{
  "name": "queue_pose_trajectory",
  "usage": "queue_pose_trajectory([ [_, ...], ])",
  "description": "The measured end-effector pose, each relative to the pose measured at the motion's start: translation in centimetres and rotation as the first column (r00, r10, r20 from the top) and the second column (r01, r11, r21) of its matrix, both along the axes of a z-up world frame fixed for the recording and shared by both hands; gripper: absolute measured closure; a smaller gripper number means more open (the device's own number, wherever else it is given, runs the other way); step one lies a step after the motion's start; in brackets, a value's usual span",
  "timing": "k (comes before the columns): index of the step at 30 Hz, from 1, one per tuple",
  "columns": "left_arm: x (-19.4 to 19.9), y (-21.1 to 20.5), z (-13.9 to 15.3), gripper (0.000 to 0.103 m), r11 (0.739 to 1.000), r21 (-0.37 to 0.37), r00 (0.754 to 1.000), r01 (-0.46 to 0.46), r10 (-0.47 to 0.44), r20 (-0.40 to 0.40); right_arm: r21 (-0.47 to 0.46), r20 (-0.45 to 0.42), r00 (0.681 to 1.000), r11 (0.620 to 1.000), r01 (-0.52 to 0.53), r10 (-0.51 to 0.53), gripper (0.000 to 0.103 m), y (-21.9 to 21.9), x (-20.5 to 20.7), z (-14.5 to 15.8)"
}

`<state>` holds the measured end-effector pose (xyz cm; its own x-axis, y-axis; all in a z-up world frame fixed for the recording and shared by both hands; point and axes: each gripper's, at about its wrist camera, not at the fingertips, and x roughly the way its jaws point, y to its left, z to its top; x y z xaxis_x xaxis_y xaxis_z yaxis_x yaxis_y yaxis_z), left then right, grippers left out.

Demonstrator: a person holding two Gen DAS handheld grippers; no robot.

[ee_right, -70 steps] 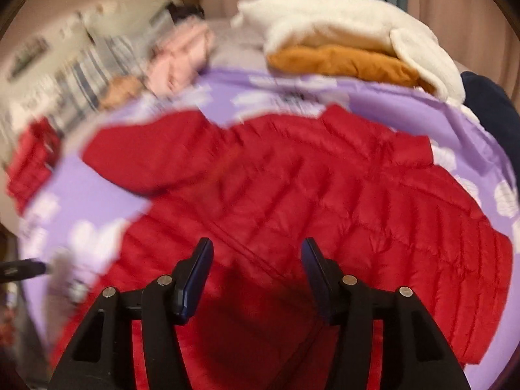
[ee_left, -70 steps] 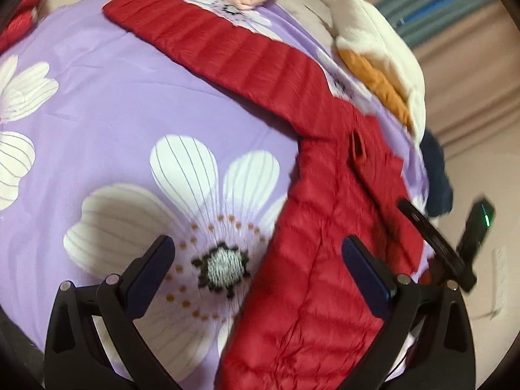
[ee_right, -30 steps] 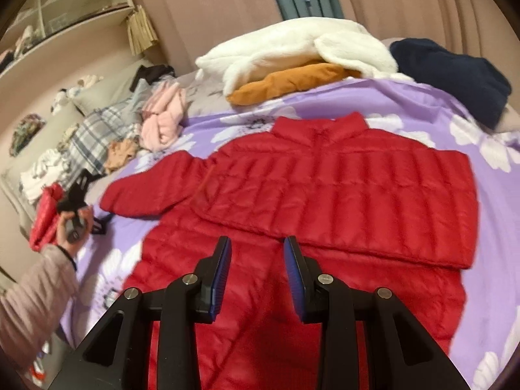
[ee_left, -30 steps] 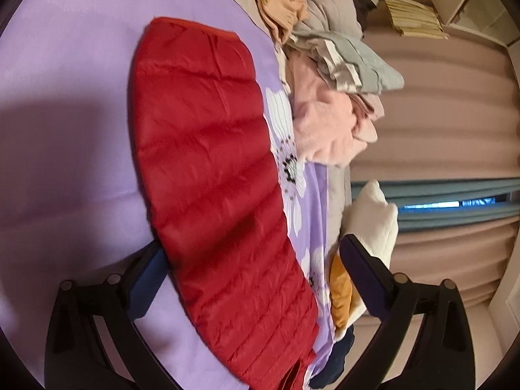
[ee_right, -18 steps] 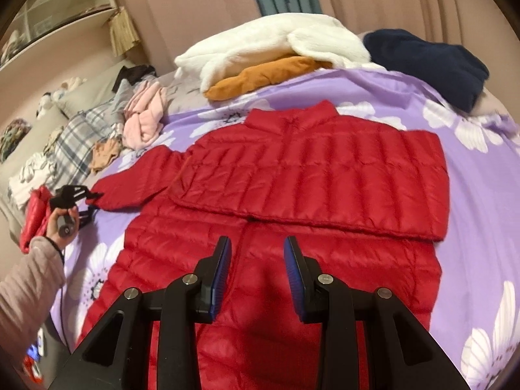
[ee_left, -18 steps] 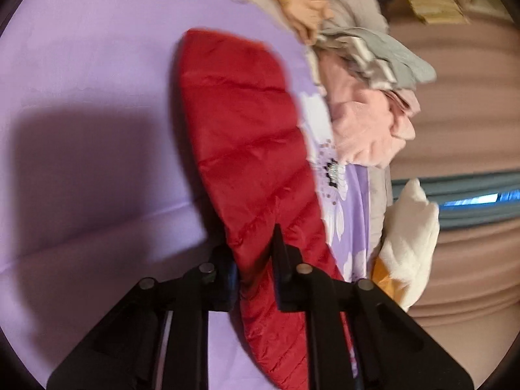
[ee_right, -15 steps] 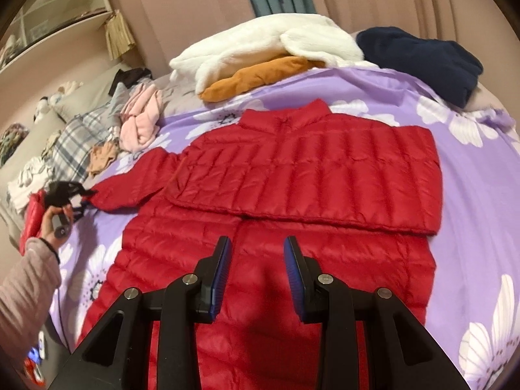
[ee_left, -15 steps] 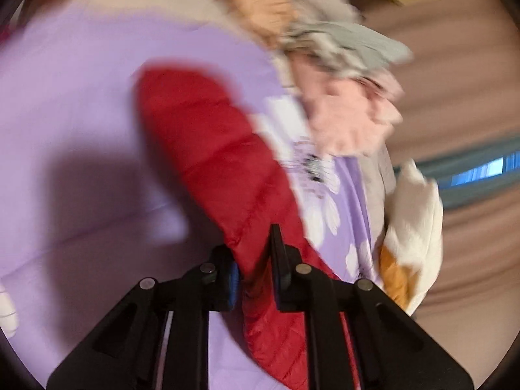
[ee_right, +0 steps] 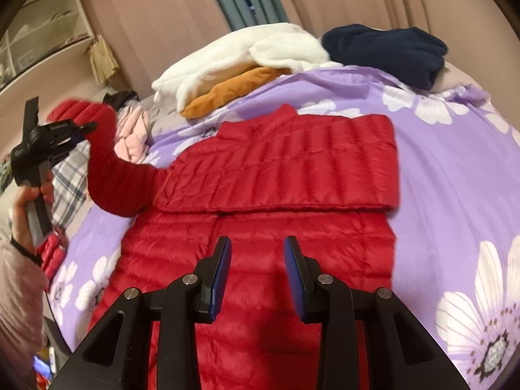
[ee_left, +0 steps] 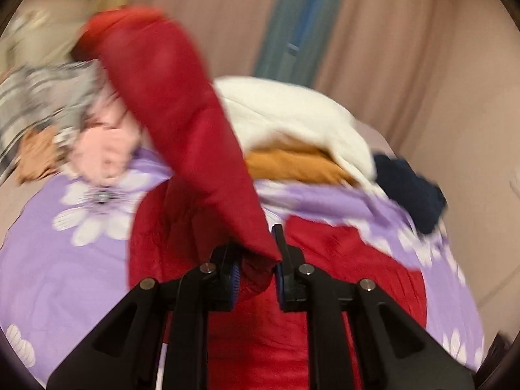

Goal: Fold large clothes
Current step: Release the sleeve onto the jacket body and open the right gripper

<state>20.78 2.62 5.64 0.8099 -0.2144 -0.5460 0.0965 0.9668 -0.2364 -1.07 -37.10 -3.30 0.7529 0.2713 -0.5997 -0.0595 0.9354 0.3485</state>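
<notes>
One sleeve (ee_left: pixel 182 123) of the red quilted puffer jacket (ee_right: pixel 292 169) was clamped in the left tongs (ee_left: pixel 255 271), mid-fold; next, lay it across the chest. Right tongs (ee_right: pixel 258 273) hung released.

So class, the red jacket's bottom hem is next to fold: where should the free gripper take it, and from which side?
Grip the red jacket at its near hem, coming from the near edge with the right gripper. The body lies flat, and that gripper is open above it.

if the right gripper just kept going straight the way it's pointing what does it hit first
Most likely the red puffer jacket. The right gripper hangs with its jaws open and empty above the jacket's lower body, aimed toward the sleeve already folded across the chest. How high it sits above the fabric is unclear.
</notes>
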Motion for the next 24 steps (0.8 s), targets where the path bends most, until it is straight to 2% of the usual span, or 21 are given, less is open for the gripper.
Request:
queue_pose_trajectory([
  [4,-0.2,-7.9,-3.2,0.087,0.981,0.124,0.988,0.146,-0.139,-0.064,0.035,-0.008,0.999,0.999,0.041,-0.041,0.070,-1.8,-0.6,-0.4],
  [8,-0.8,-13.5,-7.5,0.086,0.933,0.229,0.957,0.279,-0.248,-0.153,0.066,-0.026,0.997,0.995,0.079,-0.077,0.070,-3.2,-1.2,-1.2],
  [11,-0.1,-15.2,-10.1,0.081,0.910,0.253,0.934,0.329,-0.272,-0.233,0.102,-0.046,0.994,0.989,0.104,-0.099,0.066,-4.4,-1.2,-1.7],
  [12,0.3,-15.4,-11.0,0.072,0.905,0.245,0.920,0.347,-0.278,-0.277,0.117,-0.052,0.993,0.987,0.112,-0.106,0.064,-4.8,-1.2,-1.9],
  [13,0.6,-15.4,-11.7,0.062,0.907,0.235,0.912,0.350,-0.273,-0.306,0.128,-0.054,0.992,0.985,0.117,-0.111,0.060,-5.0,-1.1,-1.9],
  [14,0.6,-15.0,-12.1,0.057,0.909,0.226,0.910,0.350,-0.272,-0.314,0.143,-0.054,0.992,0.983,0.118,-0.111,0.059,-5.3,-1.0,-2.0],
  [16,0.8,-13.9,-12.4,0.037,0.916,0.215,0.907,0.340,-0.259,-0.331,0.174,-0.052,0.993,0.978,0.114,-0.106,0.058,-5.7,-0.2,-1.9],
  [20,-0.4,-11.6,-11.4,0.032,0.939,0.148,0.919,0.312,-0.258,-0.298,0.240,-0.039,0.996,0.967,0.087,-0.080,0.052,-5.6,2.3,-1.4],
  [24,-3.5,-8.1,-10.7,0.023,0.969,0.072,0.940,0.235,-0.208,-0.270,0.318,-0.058,0.997,0.946,0.058,-0.041,0.050,-4.7,6.8,-1.9],
])
